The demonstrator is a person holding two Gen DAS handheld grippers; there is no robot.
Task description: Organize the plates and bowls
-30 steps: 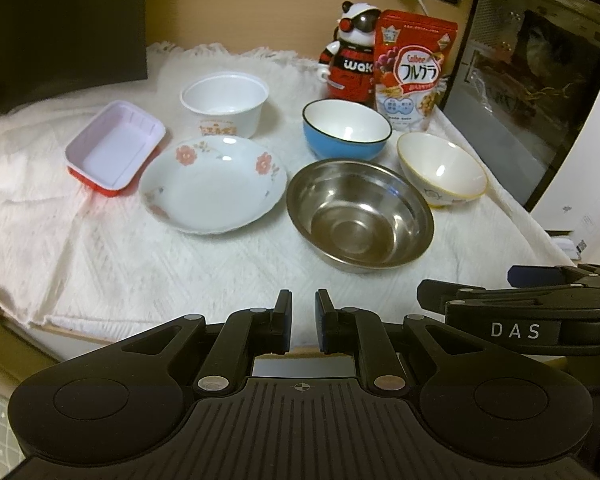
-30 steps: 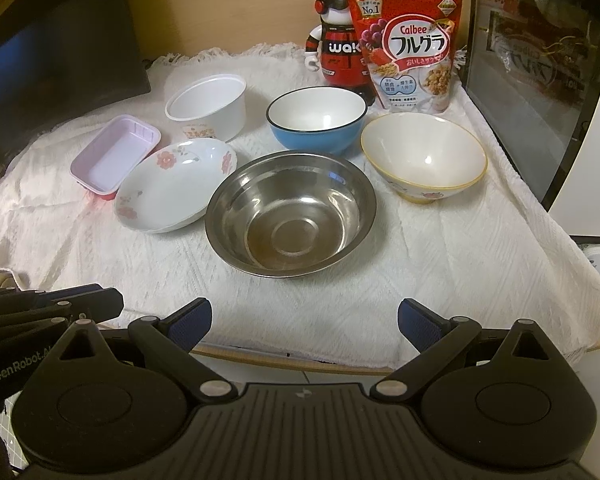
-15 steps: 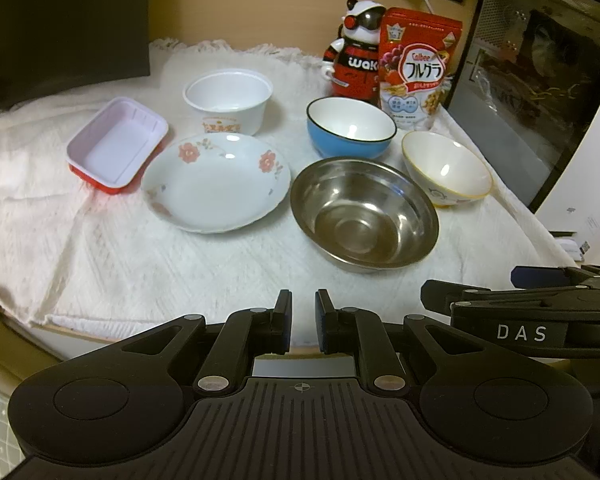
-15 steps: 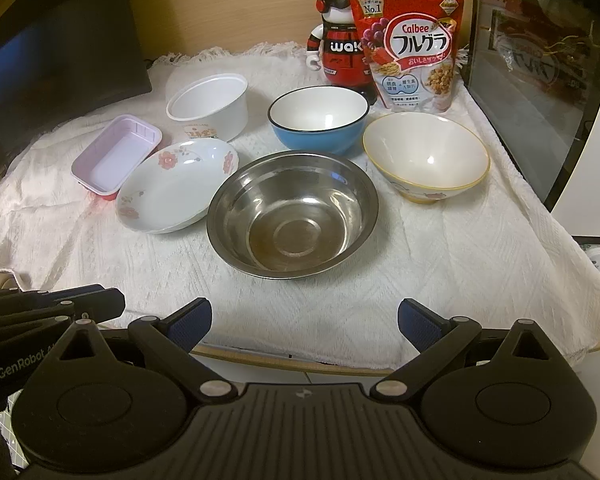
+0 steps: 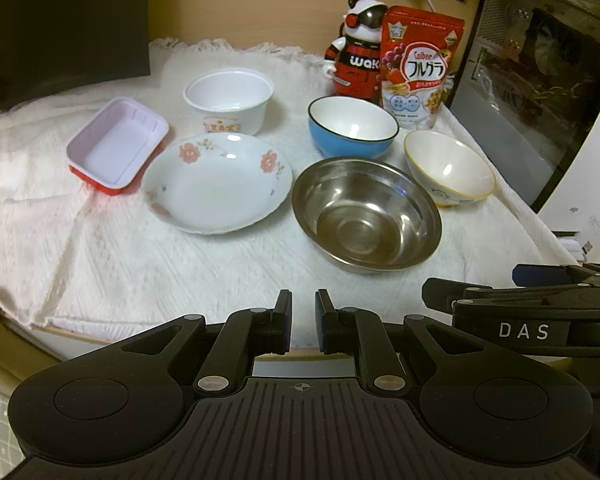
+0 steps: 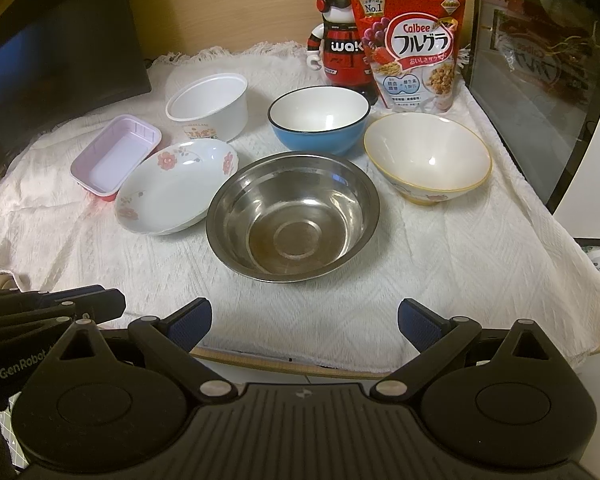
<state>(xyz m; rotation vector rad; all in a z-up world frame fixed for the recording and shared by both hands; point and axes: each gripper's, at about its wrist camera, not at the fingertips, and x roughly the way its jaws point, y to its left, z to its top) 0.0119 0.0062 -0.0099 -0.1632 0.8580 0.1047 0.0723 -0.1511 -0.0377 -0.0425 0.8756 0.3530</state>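
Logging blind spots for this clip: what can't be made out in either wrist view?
- Toy figure: its right side is hidden by the cereal bag in both views.
- Floral plate: near-right rim is covered by the steel bowl, right wrist view.
- White cup: label print too small, both views.

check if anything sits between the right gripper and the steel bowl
Nothing visible does. The right gripper is open at the table's near edge, and only bare white cloth lies between it and the steel bowl.

steel bowl [image 6: 293, 216] upright beside floral plate [image 6: 176, 186].
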